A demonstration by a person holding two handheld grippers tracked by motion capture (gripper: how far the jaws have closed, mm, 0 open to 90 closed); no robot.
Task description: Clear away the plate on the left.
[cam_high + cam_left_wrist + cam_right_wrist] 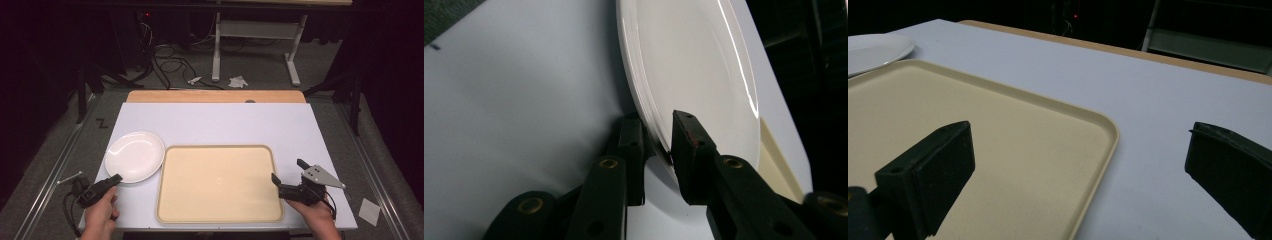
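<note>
A white plate [135,156] lies at the left of the table, touching the left rim of a bare beige tray [220,182]. My left gripper [118,178] is at the plate's near edge. In the left gripper view its jaws are narrow around the plate's rim [659,135], one under it and one on top, and the gripper [658,142] is shut on it. My right gripper [287,171] stands wide open at the tray's right edge. In the right gripper view one jaw hangs over the tray [998,125] and the other over the table; the gripper [1078,170] holds nothing.
The white table top [220,122] has a wooden strip [215,96] along its far edge. Beyond it, cables [170,65] and a white desk frame [255,45] stand on the floor. A paper scrap [369,210] lies on the floor at the right.
</note>
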